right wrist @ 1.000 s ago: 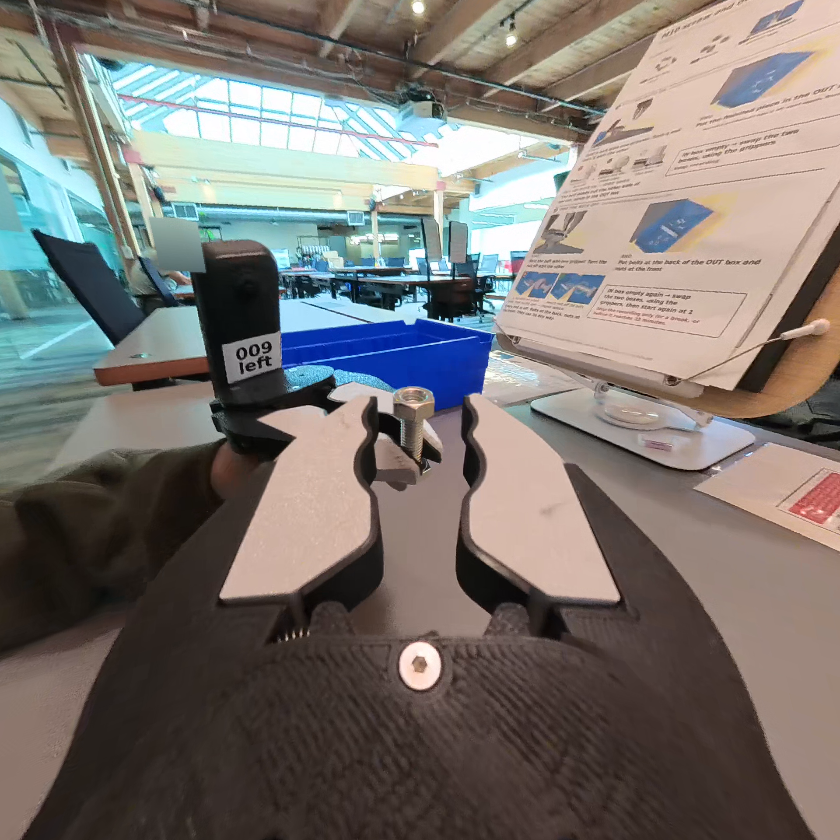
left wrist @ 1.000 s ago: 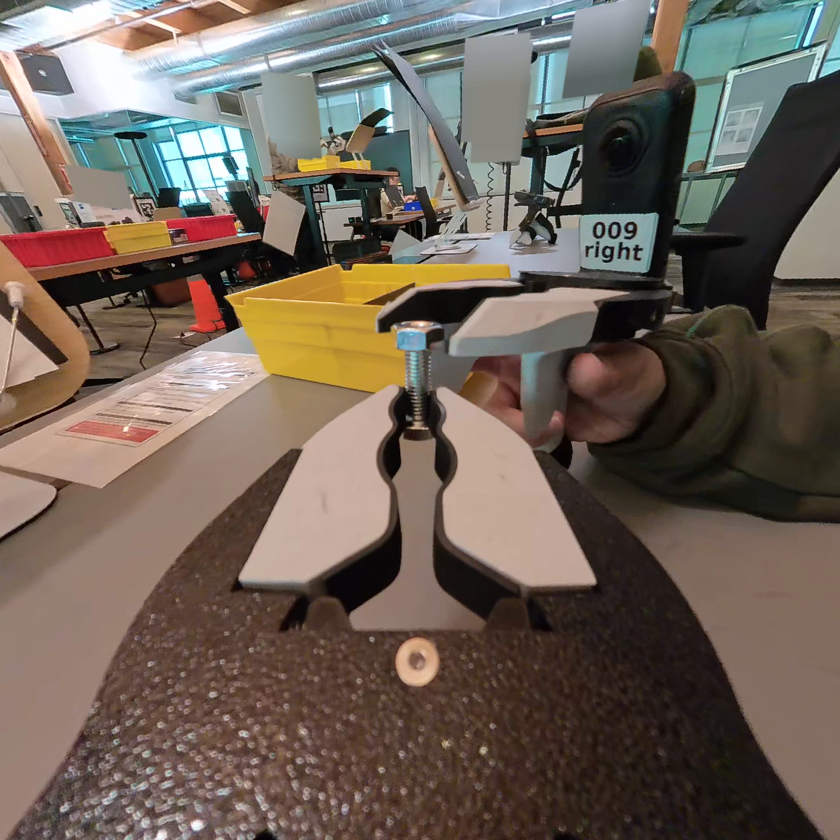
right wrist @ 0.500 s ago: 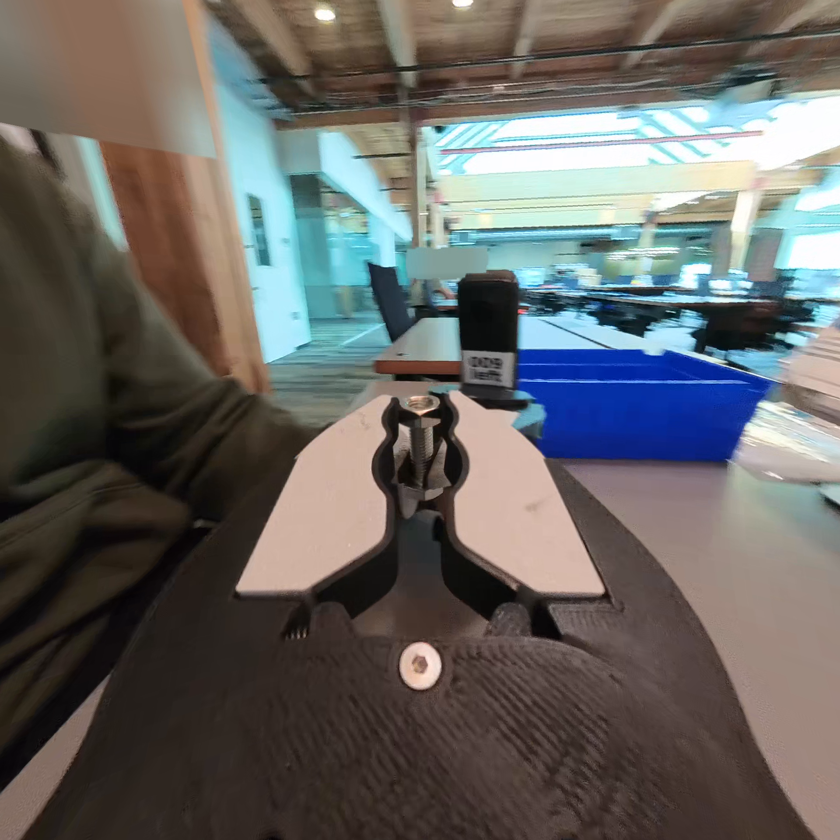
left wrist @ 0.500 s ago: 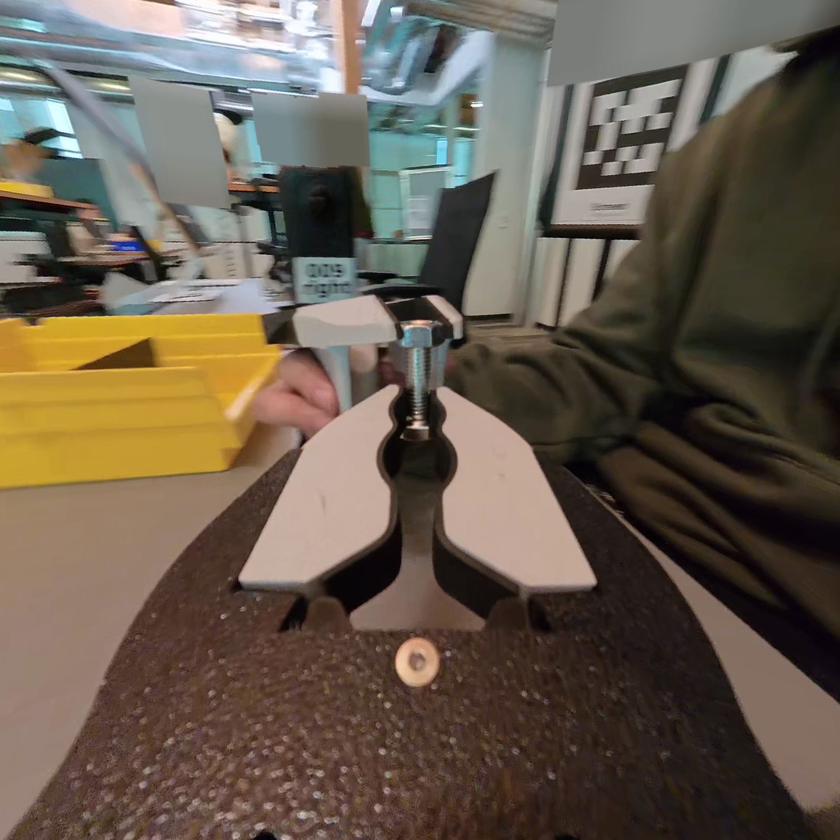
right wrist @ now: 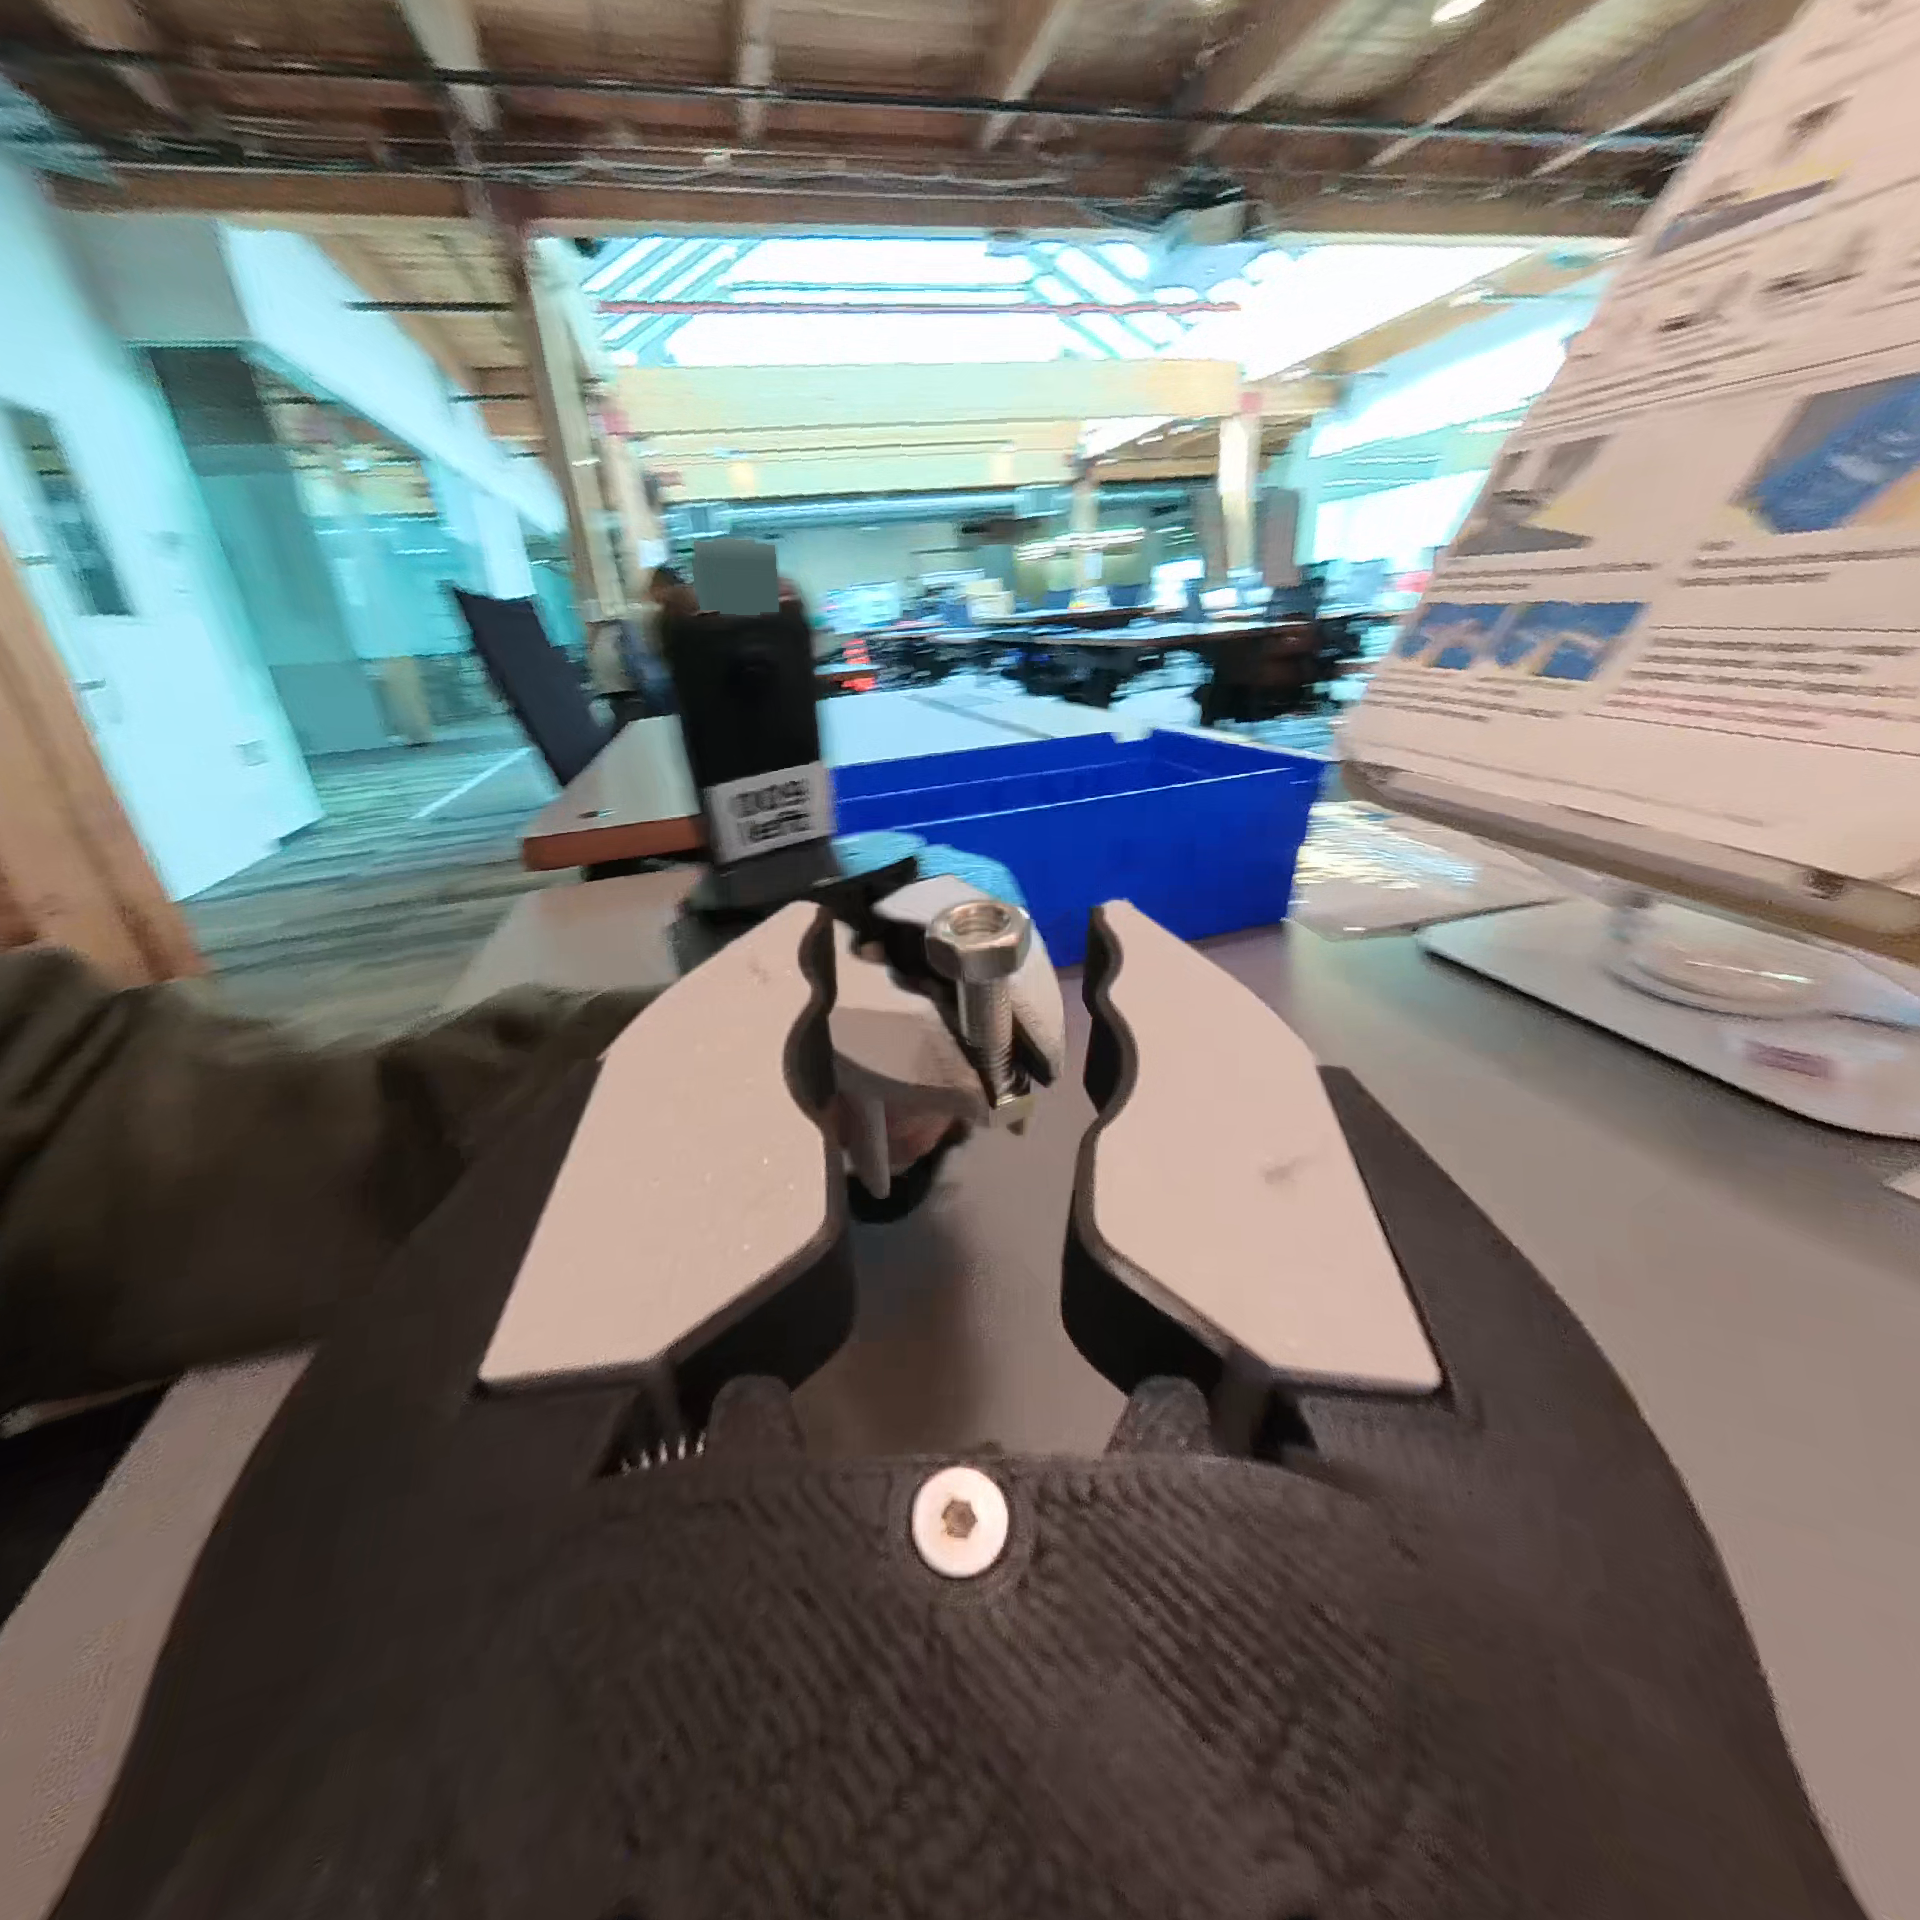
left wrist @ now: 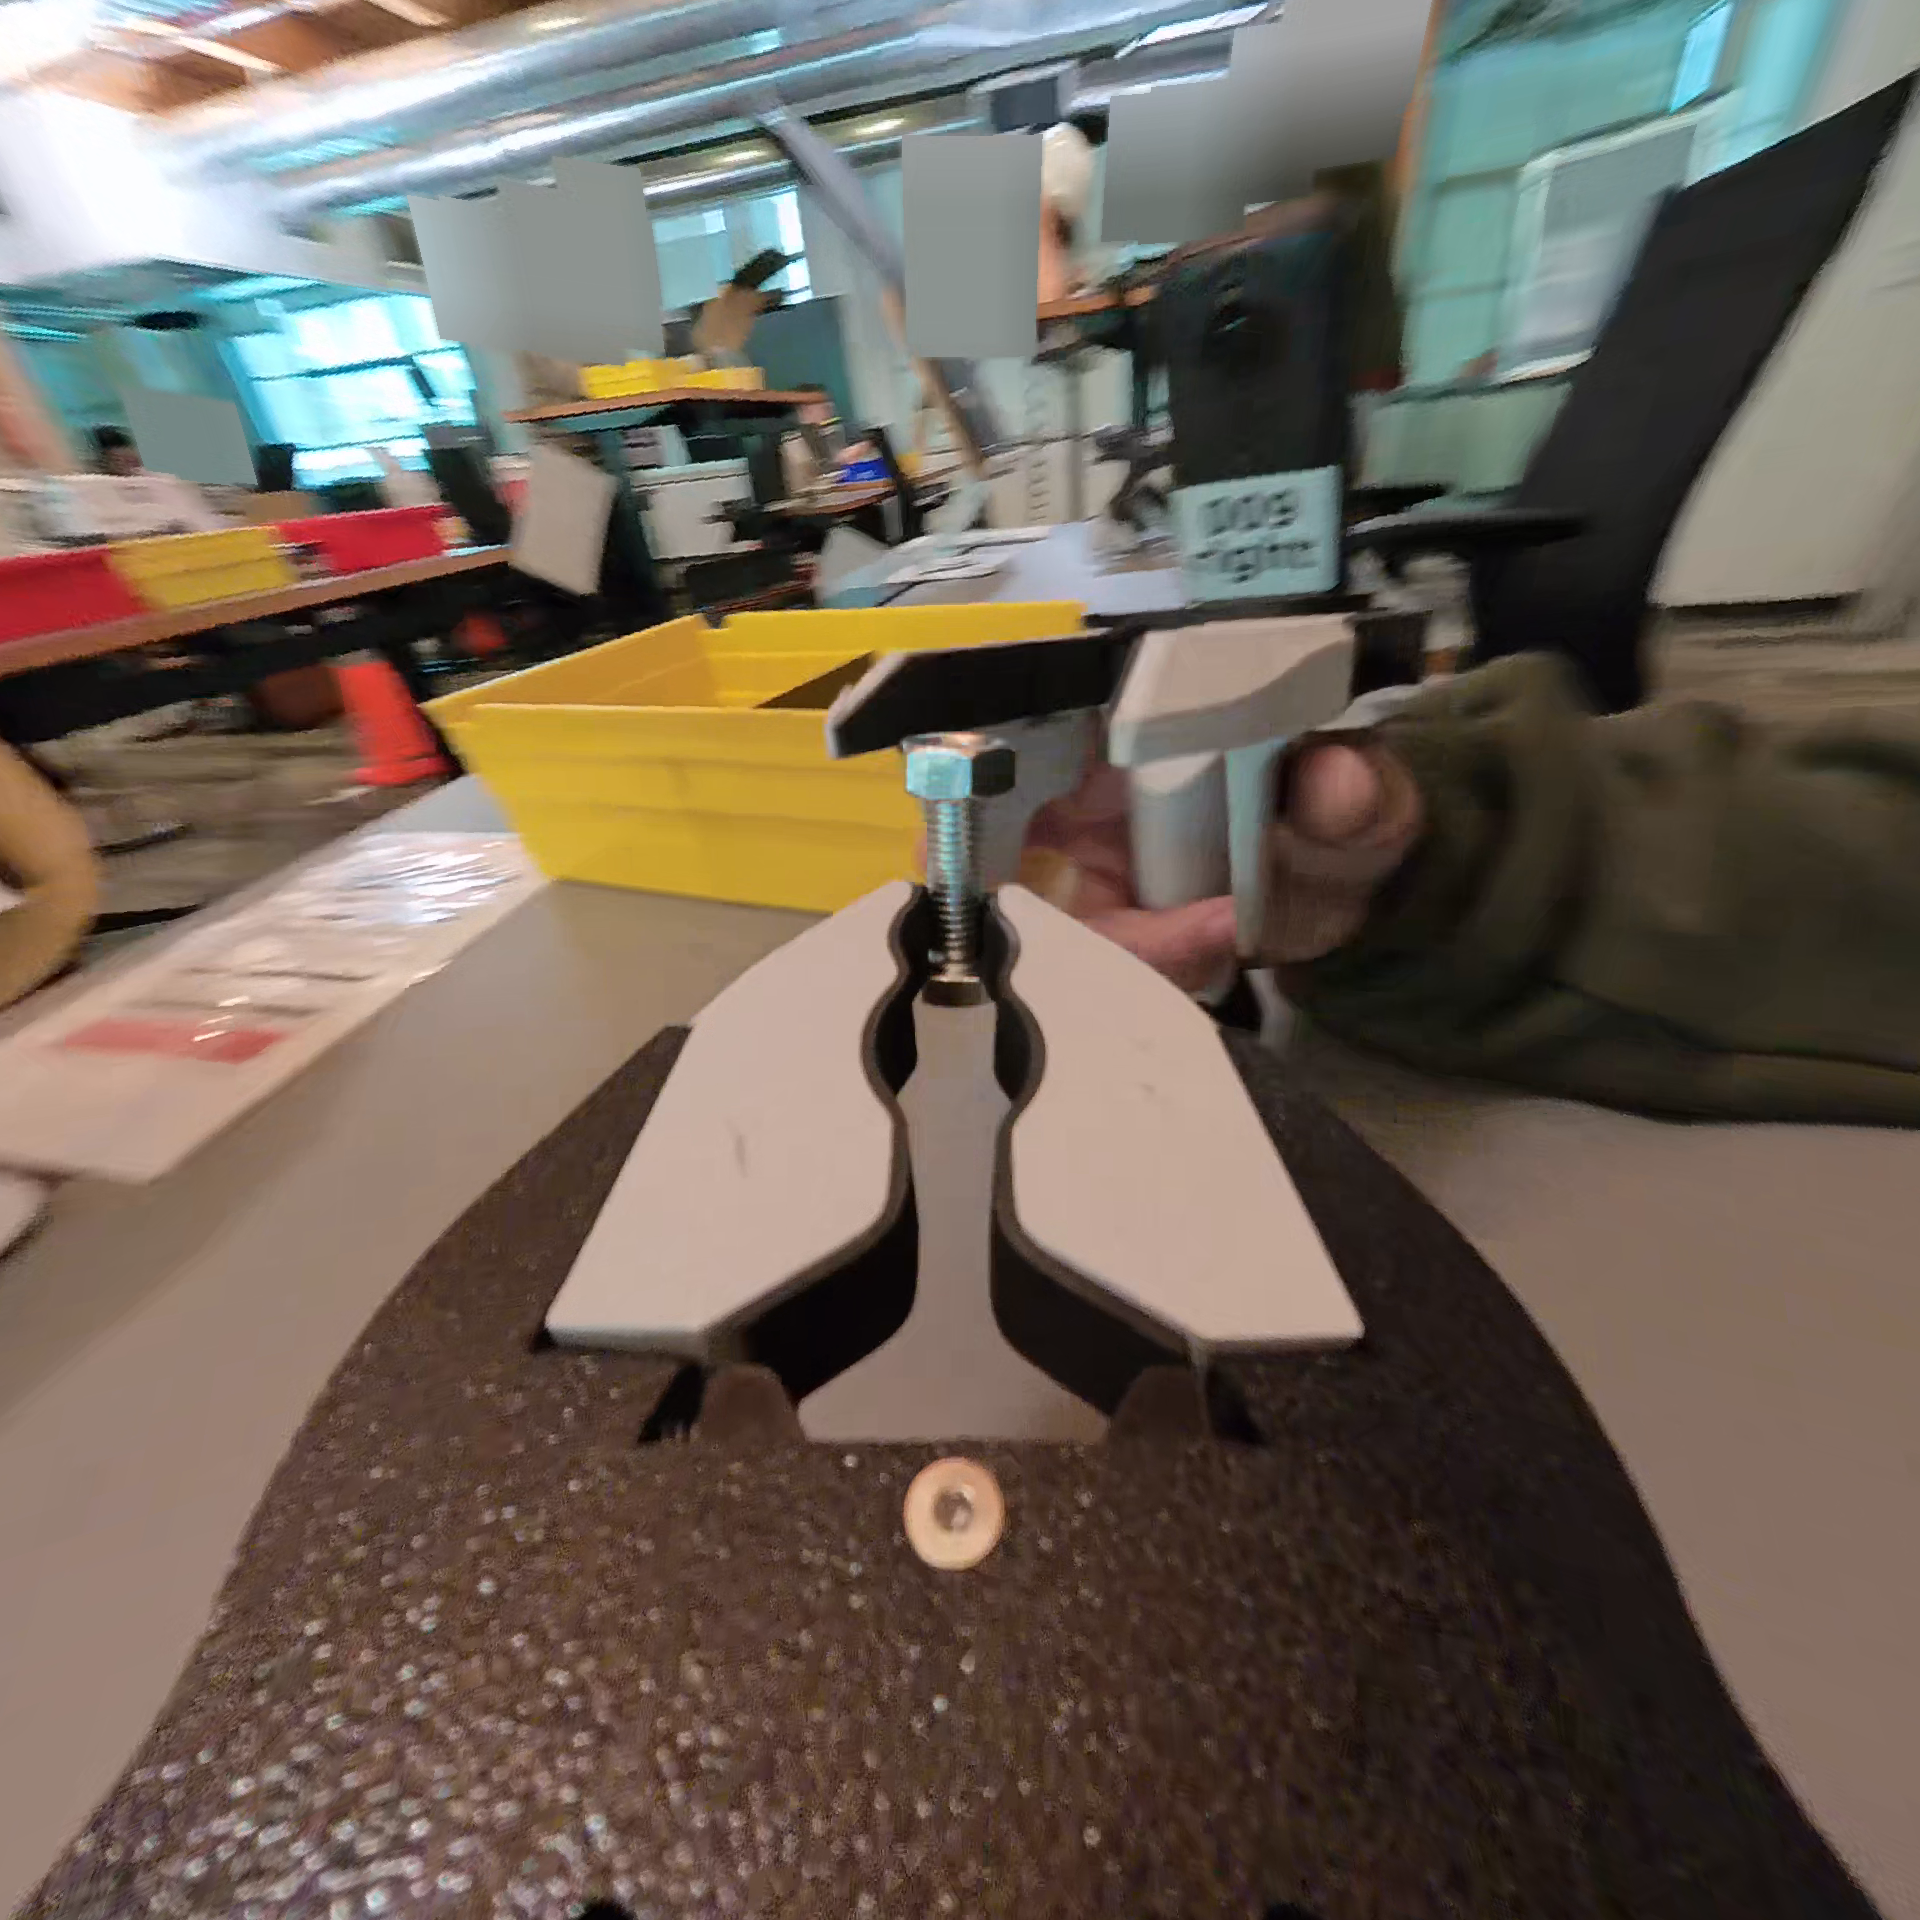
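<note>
Grey table (left wrist: 312, 1299) in open workshop. Bolt (left wrist: 954, 862) clamped upright in closed left gripper (left wrist: 951, 935), near yellow bin (left wrist: 665, 790). Right gripper (right wrist: 956, 997) spread open around nut (right wrist: 977, 930). Bolt axis to be kept vertical; jaws to be centred on nut flats before closing.

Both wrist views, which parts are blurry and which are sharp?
Left wrist view: left gripper and bolt fairly sharp; yellow bin and room streaked. Right wrist view: right gripper sharp; blue bin and instruction board smeared.
</note>
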`<action>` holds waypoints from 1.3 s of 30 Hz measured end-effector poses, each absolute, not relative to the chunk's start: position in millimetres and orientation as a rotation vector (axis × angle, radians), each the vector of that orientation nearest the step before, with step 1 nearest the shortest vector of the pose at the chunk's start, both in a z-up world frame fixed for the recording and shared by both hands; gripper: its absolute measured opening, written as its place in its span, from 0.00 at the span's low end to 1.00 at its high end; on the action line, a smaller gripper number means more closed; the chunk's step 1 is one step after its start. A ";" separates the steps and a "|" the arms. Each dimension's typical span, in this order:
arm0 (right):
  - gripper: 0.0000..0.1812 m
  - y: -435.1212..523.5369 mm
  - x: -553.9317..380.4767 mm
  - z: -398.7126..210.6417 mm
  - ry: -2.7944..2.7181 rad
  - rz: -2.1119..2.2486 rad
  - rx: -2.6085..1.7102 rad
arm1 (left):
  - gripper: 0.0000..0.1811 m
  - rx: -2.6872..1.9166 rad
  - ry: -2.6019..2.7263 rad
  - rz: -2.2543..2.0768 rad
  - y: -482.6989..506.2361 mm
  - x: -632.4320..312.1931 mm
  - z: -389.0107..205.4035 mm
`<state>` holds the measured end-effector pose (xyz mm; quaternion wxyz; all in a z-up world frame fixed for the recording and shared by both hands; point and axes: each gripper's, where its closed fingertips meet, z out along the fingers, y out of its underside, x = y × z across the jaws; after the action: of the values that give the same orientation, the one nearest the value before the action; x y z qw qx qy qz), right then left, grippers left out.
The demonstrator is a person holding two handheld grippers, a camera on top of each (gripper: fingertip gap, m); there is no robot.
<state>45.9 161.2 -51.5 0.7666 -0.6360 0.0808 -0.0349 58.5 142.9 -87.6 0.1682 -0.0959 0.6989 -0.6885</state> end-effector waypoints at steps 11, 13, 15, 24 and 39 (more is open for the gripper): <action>0.12 166.1 75.1 -56.4 0.412 -0.347 -1.335 | 0.05 -0.385 1.904 -1.797 150.0 77.6 -89.8; 0.10 167.5 74.3 -56.8 0.410 -0.354 -1.340 | 0.05 -0.386 1.913 -1.795 150.1 77.5 -90.9; 0.10 168.6 74.0 -59.1 0.398 -0.354 -1.373 | 0.05 -0.381 1.933 -1.792 150.5 76.8 -93.0; 0.10 159.8 13.1 -40.5 -0.028 0.043 -1.362 | 0.05 0.024 2.084 -2.286 135.4 10.3 -72.2; 0.16 160.0 37.0 -48.3 0.116 -0.103 -1.368 | 0.05 -0.161 2.033 -2.144 140.2 37.4 -79.1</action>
<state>37.0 160.0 -48.3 0.7723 -0.6312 0.0535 -0.0474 37.4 140.2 -79.1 0.0911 -0.0543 0.6843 -0.7214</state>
